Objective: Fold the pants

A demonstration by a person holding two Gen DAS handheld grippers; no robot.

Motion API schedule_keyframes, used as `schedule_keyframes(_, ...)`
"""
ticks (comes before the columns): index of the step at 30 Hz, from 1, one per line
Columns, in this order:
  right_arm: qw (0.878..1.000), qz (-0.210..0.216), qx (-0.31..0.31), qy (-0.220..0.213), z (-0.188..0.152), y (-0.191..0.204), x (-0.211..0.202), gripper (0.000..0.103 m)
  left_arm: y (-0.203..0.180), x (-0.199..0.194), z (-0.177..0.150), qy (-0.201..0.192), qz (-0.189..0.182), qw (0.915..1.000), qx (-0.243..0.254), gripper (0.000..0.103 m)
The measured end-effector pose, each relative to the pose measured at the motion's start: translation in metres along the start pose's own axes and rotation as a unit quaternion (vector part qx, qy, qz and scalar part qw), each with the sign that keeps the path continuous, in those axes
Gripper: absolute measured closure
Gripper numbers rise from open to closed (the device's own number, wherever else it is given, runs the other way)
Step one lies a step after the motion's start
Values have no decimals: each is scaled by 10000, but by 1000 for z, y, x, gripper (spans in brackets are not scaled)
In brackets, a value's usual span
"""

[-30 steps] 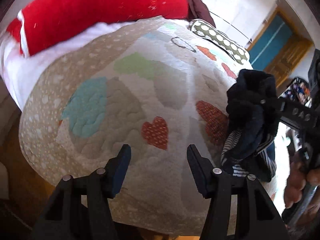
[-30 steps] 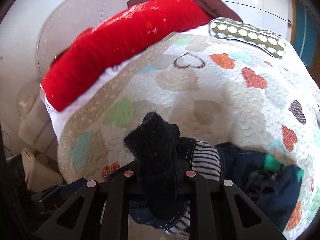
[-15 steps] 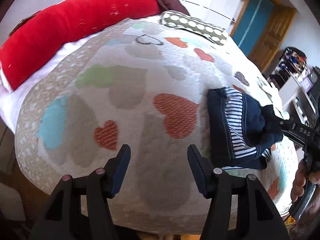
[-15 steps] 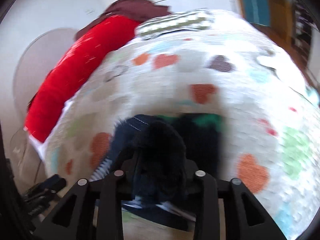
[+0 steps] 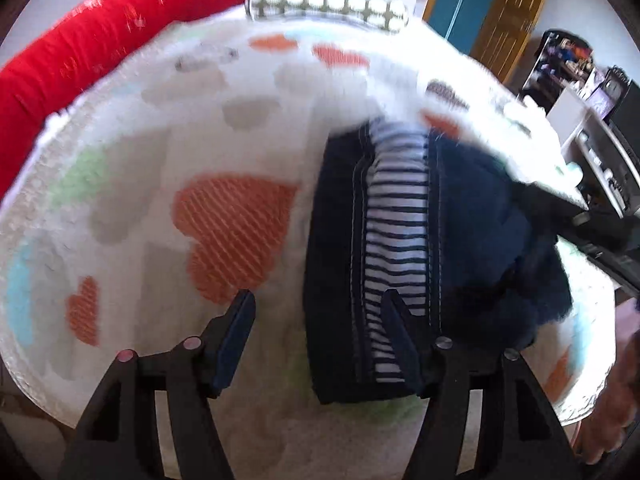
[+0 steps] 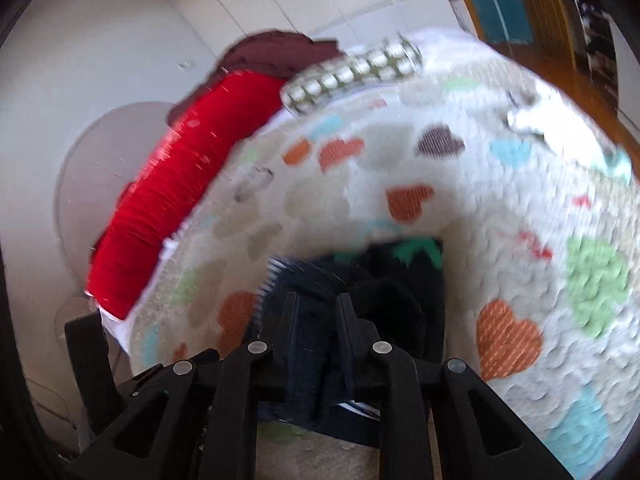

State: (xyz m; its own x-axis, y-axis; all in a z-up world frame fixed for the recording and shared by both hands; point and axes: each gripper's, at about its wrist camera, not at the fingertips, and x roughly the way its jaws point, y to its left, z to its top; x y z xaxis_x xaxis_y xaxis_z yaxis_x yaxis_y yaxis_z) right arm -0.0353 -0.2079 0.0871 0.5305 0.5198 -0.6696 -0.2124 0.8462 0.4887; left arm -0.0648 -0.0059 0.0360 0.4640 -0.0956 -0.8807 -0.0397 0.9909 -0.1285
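Left wrist view: pants lie folded on bed; left claw spread, empty; right claw pinching them. Only release seemingly remains.

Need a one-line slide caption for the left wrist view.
Open left gripper hovers beside folded navy pants on the heart-print quilt.

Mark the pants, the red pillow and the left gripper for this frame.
pants [image 5: 400, 240]: left wrist view, on the striped lining band.
red pillow [image 5: 100, 36]: left wrist view, mid-surface.
left gripper [image 5: 320, 320]: left wrist view, midway between its open fingertips.
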Motion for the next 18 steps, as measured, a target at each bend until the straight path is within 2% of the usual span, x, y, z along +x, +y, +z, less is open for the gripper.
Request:
schedule_keyframes(1, 9996, -177, 60, 201, -4, -7, 13, 75, 0, 1, -2, -36, -7, 10000, -15, 38)
schedule_keyframes(3, 9963, -611, 216, 567, -14, -27, 36, 76, 0, -5, -4, -94, -55, 9999, -7, 37)
schedule_keyframes(6, 9975, -158, 651, 214, -16, -41, 17, 73, 7, -29, -6, -351, -287, 9989, -126, 37)
schedule_keyframes(7, 9972, -61, 732, 103, -16, -43, 10, 61, 10, -40, -5, -531, -390, 9977, -155, 37)
schedule_keyframes(8, 9968, 58, 786, -102, -15, -45, 0, 44, 14, -49, -2, -674, -456, 9965, -179, 37)
schedule_keyframes(10, 9956, -34, 735, -582, -15, -47, -23, 32, 22, -57, 7, -836, -590, 9944, -270, 32)
schedule_keyframes(12, 9952, -173, 674, -682, -15, -47, -28, 29, 31, -51, 20, -782, -834, 9926, -414, 28)
schedule_keyframes(14, 9960, -229, 692, -511, -13, -51, -23, 29, 38, -35, 37, -650, -1053, 9910, -506, 28)
schedule_keyframes(16, 9959, -262, 787, -348, -10, -59, -9, 29, 34, -17, 50, -514, -1090, 9921, -348, 28)
schedule_keyframes(18, 9957, -246, 884, -137, -9, -64, 11, 29, 23, 2, 57, -246, -1284, 9913, -180, 28)
